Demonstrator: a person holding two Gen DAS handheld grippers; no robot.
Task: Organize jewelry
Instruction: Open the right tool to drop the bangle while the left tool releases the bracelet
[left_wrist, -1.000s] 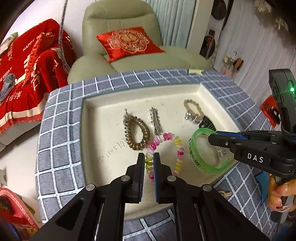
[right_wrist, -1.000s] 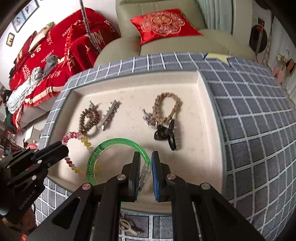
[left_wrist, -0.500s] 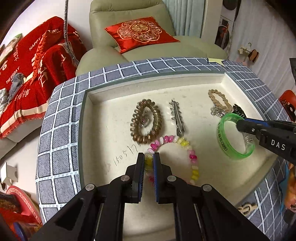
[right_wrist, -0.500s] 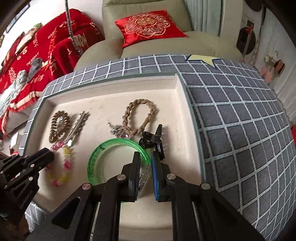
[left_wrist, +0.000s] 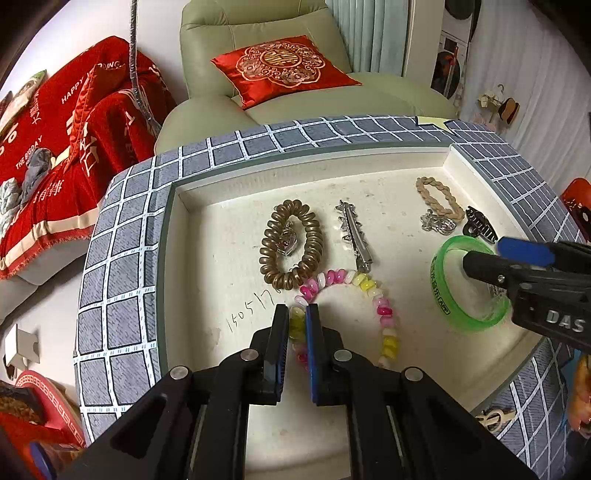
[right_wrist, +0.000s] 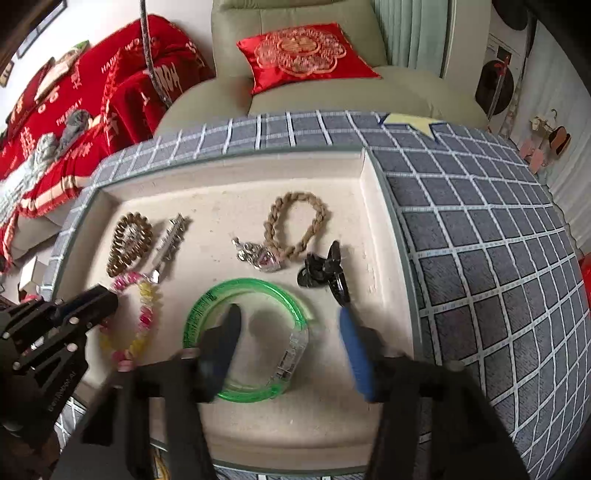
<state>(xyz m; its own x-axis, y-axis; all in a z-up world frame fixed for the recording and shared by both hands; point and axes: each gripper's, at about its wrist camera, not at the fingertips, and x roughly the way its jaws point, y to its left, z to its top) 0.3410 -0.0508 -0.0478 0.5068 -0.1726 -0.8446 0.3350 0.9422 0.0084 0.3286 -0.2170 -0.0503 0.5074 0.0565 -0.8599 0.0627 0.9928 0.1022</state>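
A cream tray (left_wrist: 221, 229) holds the jewelry. My left gripper (left_wrist: 296, 321) is shut on the pink and yellow bead bracelet (left_wrist: 384, 314), which lies on the tray floor. My right gripper (right_wrist: 290, 321) is open, its fingers astride the right side of the green bangle (right_wrist: 207, 302), which rests on the tray. The bangle also shows in the left wrist view (left_wrist: 439, 291), with the right gripper (left_wrist: 495, 258) over it. A bronze coil hair tie (left_wrist: 291, 243), a silver hair clip (left_wrist: 354, 236), a braided tan bracelet (right_wrist: 295, 225) with a silver charm (right_wrist: 260, 256) and a black claw clip (right_wrist: 325, 271) lie further back.
The tray sits in a grey checked cloth surround (right_wrist: 480, 236). A green armchair with a red cushion (left_wrist: 280, 66) stands behind. A sofa with a red blanket (left_wrist: 48, 147) is to the left. A small tan trinket (left_wrist: 493, 417) lies on the cloth at the front right.
My right gripper has opened and let go of the green bangle, which now lies on the tray. My left gripper stays shut on the bead bracelet.
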